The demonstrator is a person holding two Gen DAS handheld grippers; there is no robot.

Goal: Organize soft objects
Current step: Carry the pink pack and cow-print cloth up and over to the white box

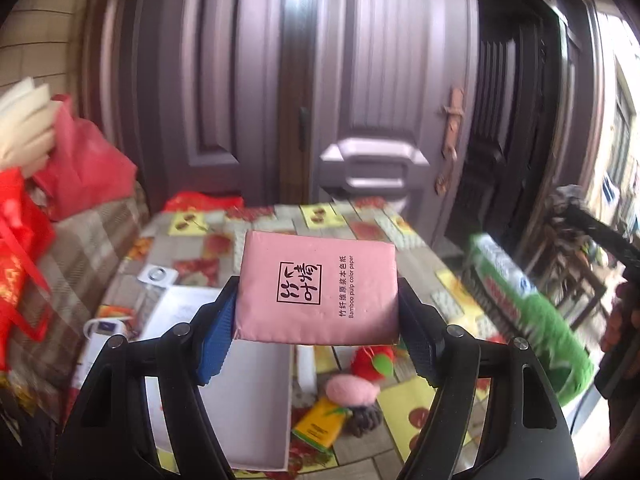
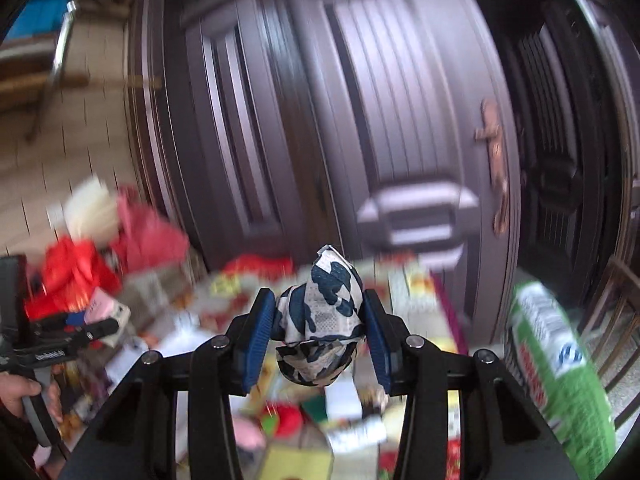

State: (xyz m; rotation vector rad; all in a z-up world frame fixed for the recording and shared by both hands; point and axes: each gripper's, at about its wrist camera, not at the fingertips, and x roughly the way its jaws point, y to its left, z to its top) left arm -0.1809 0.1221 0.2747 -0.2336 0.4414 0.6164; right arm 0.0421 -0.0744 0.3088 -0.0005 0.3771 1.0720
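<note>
Two claws aloft over a cluttered desk, each with a soft thing in its grip. The left claw is closed on a pink tissue pack, blue pads pressing its two short sides, the pack held flat-faced toward the door and well above the white box below it. The right claw is closed on a knotted blue-and-white cloth bundle, pads at its waist, its tail poking up and its belly sagging between the fingers.

Both loads look light and yielding. The pack's film wrapper is likely slick and its edges already dent under the pads — a hold across the middle of the sides, as here, seems soundest. The bundle will squash and could slide out downward if the squeeze slackens; gripping at or just above its widest part should keep it put.

Still on the desk, by the box: a pink plush and a red plush, apparently awaiting their turn. A green bag leans at the right — blurred in both views.
</note>
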